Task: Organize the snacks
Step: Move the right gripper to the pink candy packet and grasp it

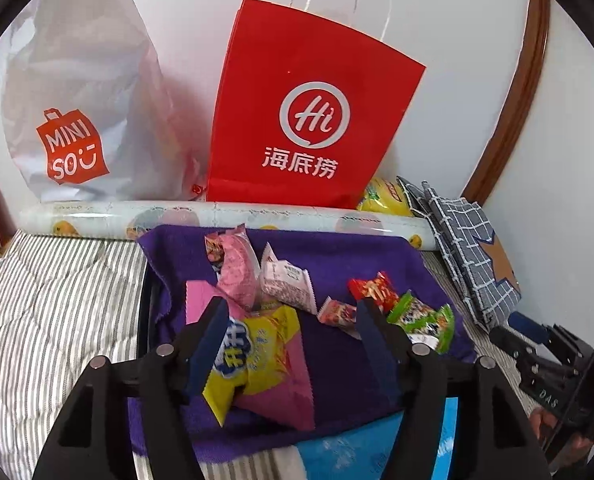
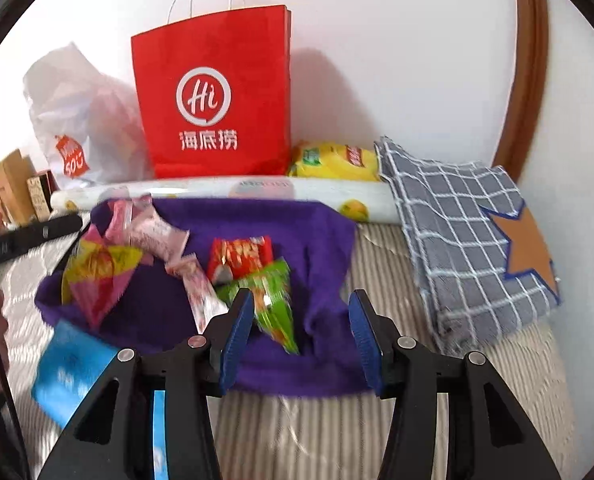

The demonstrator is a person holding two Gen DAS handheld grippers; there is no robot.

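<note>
Snacks heaped on purple cloth mid-frame, on striped bed. Left gripper: jaws released w/ yellow snack packet lying between them, pads not pressing. Right gripper: jaws released, green snack packet beside left pad. Red paper bag upper centre.

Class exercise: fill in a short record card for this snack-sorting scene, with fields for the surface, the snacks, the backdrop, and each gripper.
surface: purple fleece cloth spread on a striped bedcover
snacks: yellow crinkly packet, pink wrapped packet, white packet, red foil packet, green foil packet, all on the cloth
backdrop: red paper carrier bag and white plastic shopping bag, standing against the wall
left gripper: open, yellow packet between the jaws
right gripper: open, nothing gripped
</note>
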